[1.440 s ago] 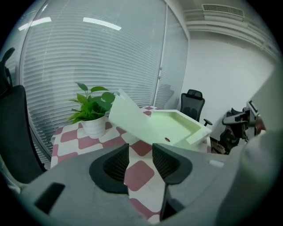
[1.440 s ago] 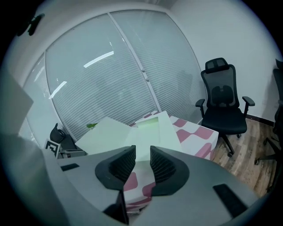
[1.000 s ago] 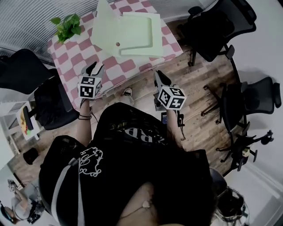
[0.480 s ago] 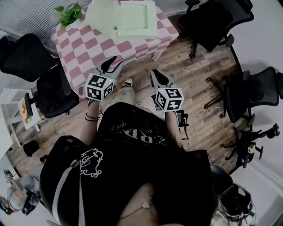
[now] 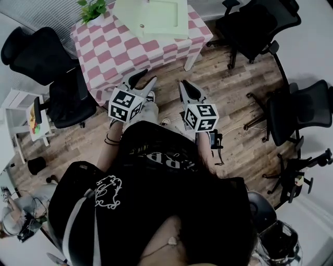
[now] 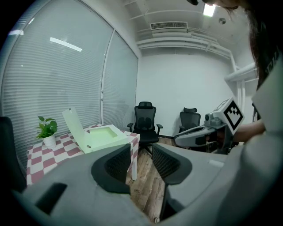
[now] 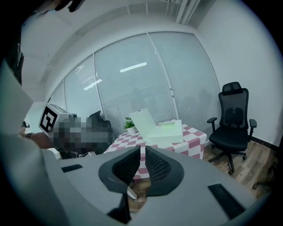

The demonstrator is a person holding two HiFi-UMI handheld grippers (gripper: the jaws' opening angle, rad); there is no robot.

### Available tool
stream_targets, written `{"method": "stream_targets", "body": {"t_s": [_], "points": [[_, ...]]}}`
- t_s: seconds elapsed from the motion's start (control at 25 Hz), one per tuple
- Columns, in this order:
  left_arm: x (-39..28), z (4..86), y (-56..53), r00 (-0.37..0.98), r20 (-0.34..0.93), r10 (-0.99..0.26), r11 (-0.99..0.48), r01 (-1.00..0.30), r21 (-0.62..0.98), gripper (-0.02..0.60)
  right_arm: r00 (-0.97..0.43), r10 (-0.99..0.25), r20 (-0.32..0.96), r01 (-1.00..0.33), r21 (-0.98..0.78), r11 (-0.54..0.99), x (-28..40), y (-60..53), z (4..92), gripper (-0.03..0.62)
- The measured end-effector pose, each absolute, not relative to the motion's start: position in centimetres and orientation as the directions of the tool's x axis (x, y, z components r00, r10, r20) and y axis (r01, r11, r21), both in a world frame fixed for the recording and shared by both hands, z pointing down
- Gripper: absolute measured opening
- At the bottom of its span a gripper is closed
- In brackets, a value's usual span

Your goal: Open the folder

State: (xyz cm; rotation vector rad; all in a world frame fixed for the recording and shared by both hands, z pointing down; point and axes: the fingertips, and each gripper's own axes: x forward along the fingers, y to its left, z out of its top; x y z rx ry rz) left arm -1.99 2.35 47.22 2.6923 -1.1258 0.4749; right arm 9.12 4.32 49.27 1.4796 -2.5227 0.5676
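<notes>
The pale green folder [image 5: 156,15] lies on the pink-and-white checked table [image 5: 119,47] at the top of the head view, with its lid standing up. In the left gripper view the folder [image 6: 99,136] sits far ahead at the left. The right gripper view also has the folder [image 7: 161,130] far ahead. My left gripper [image 5: 143,80] hangs over the wooden floor, short of the table edge, open and empty. My right gripper [image 5: 187,88] hangs beside it over the floor. Its jaws are closing to a narrow gap with nothing between them.
A potted plant [image 5: 92,9] stands on the table's far left corner. Black office chairs [image 5: 255,26] stand right of the table, and others [image 5: 49,57] on the left. A low white shelf [image 5: 21,119] is at the far left. Cables [image 5: 229,130] run over the floor.
Both grippers have drawn back from the table and now hang over the floor. The left one swung in toward the middle. The table sits higher in the head view.
</notes>
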Motion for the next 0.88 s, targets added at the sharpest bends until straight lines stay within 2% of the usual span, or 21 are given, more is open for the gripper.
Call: {"method": "stream_targets", "body": {"t_s": [0.52, 0.88], "points": [[-0.8, 45.6, 4.8, 0.712, 0.336, -0.617, -0.743, -0.668, 0.050, 0.160, -0.509, -0.810, 0.291, -0.860, -0.214, 0.463, 7.5, 5.6, 47.8, 0.037], [-4.1, 44.7, 7.1, 0.737, 0.337, -0.586, -0.771, -0.635, 0.045, 0.160, -0.486, -0.828, 0.279, -0.873, -0.198, 0.446, 3.1, 7.0, 46.6, 0.031]]}}
